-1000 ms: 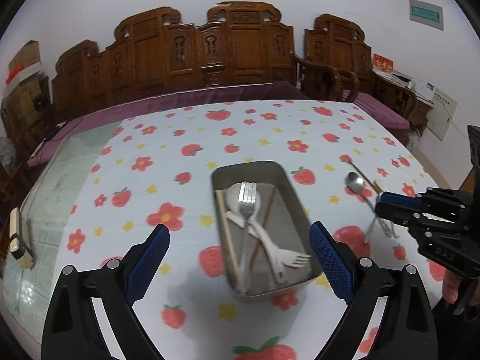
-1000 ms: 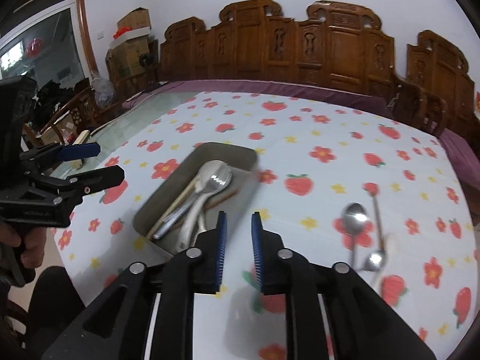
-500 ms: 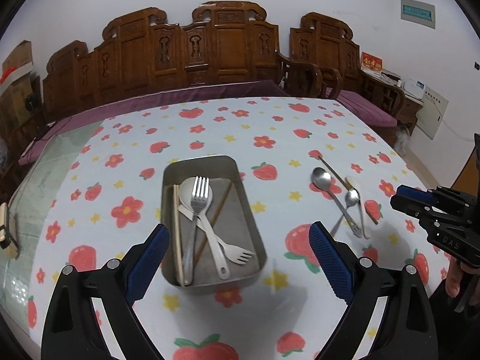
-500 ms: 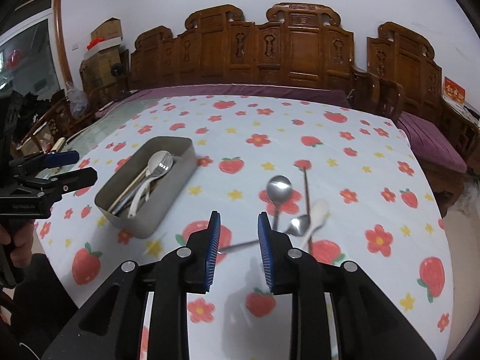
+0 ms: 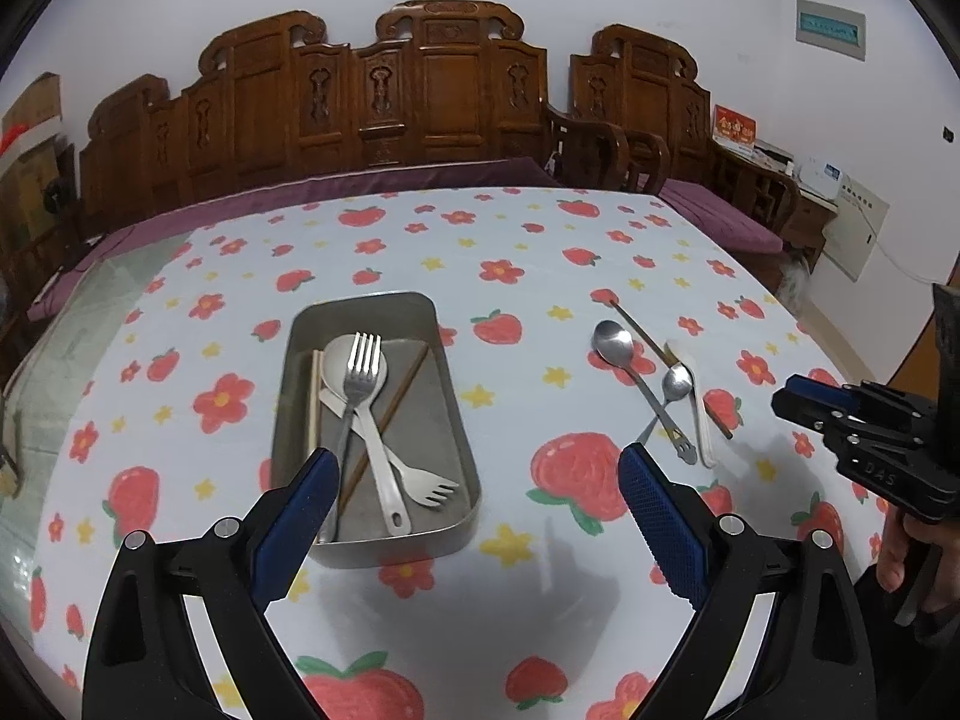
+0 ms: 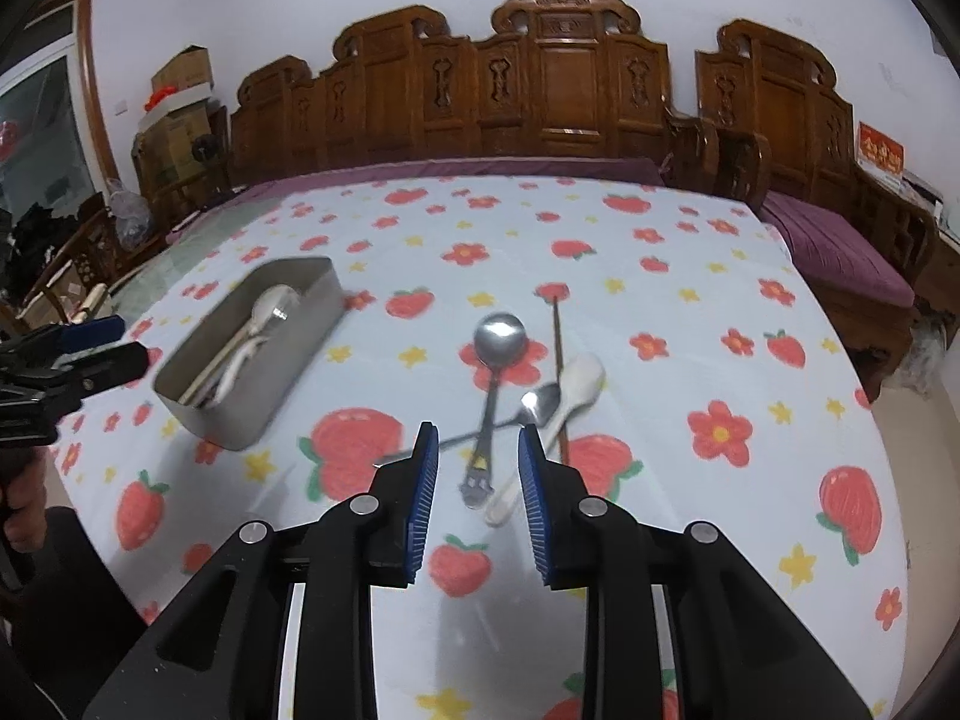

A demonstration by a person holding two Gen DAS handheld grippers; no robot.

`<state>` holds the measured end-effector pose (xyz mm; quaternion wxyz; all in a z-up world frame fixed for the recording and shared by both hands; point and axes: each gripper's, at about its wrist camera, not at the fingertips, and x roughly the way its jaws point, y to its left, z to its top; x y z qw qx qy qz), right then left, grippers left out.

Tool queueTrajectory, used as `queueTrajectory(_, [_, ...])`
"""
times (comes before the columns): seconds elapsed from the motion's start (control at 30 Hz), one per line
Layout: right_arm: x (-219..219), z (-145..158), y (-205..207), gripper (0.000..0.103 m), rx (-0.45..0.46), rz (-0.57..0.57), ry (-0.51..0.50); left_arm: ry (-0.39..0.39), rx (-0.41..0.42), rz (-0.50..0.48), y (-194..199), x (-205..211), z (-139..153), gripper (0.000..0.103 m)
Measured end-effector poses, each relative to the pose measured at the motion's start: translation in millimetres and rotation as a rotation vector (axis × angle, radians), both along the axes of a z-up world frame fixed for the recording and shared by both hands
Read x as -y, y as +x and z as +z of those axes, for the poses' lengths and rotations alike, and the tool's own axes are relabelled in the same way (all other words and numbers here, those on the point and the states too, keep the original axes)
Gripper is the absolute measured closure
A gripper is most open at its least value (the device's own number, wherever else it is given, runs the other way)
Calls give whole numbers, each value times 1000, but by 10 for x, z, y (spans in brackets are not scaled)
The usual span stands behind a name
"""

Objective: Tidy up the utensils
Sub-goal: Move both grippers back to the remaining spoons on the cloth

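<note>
Left tongs (image 5: 474,480) are held wide open above the table (image 5: 540,252), nothing between the blue pads; the near end of the metal tray (image 5: 462,420) sits between and just past the fingertips.

In the tray are seen: a metal fork (image 5: 360,372) lying over a white spoon (image 5: 336,360), a white plastic fork (image 5: 420,480) with tines toward the near right corner, a pale chopstick (image 5: 314,396) along the left wall and a brown chopstick (image 5: 396,402) laid diagonally.

Right tongs (image 6: 477,468) are partly open, empty; the jaws have just been opening, with no pad contact on anything. They are also visible at the right edge of the left wrist view, gripped by a hand (image 5: 900,546).

Loose utensils are left on the strawberry-print tablecloth (image 6: 720,300), to the right of the tray and well apart from it: a large metal spoon (image 6: 499,336), a small metal spoon (image 6: 540,405) crossing its handle, a white ceramic spoon (image 6: 579,384) and a brown chopstick (image 6: 559,360) beside them. The large spoon's handle end lies in line with the gap of the right tongs, just ahead of the fingertips.

Height of the right tongs over the handles cannot be judged.
</note>
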<state>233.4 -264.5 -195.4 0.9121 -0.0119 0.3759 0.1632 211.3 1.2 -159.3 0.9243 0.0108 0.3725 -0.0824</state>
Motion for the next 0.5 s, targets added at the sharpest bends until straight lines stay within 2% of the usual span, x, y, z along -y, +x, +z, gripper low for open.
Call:
queueTrajectory(0.23, [116,-315,323,73,-58,-12,-22,-12,-11,-23,141,165,-86,13])
queueTrajectory(0.5, [218,-549,715,73,-105,-19,26,-3,-12,-54,267,388,-127,13])
